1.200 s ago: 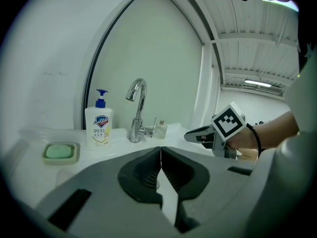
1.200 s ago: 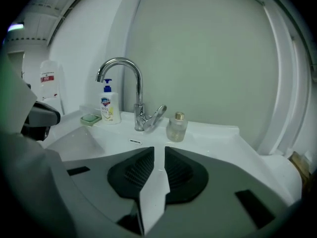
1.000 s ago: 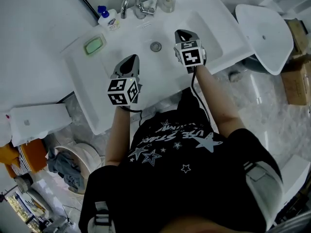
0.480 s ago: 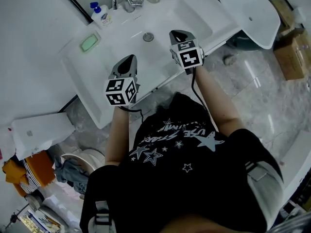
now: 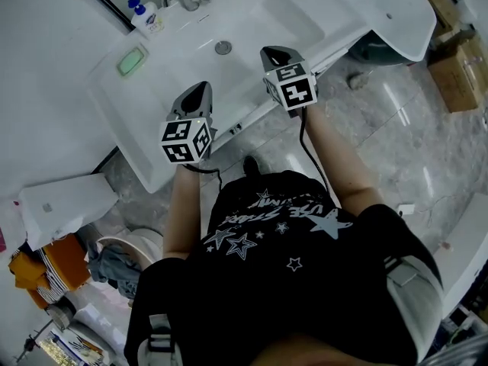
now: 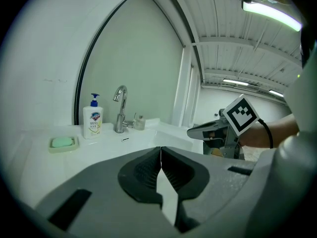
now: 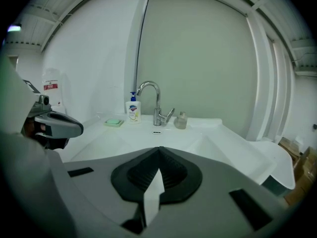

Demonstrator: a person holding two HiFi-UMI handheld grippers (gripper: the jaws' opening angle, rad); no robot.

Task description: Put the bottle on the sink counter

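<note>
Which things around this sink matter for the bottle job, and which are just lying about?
Job:
- pump soap bottle, standing on the sink counter
- left gripper and right gripper, both shut, empty

Lying about:
- faucet
- soap dish with green soap
- small jar
- cardboard boxes

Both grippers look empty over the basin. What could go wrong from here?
1. The left gripper and right gripper both have their jaws shut. Reaching for the pump bottle like that would probably push it over, as it is tall and narrow.
2. The bottle stands between the soap dish and the faucet, so a wide approach could knock either.
</note>
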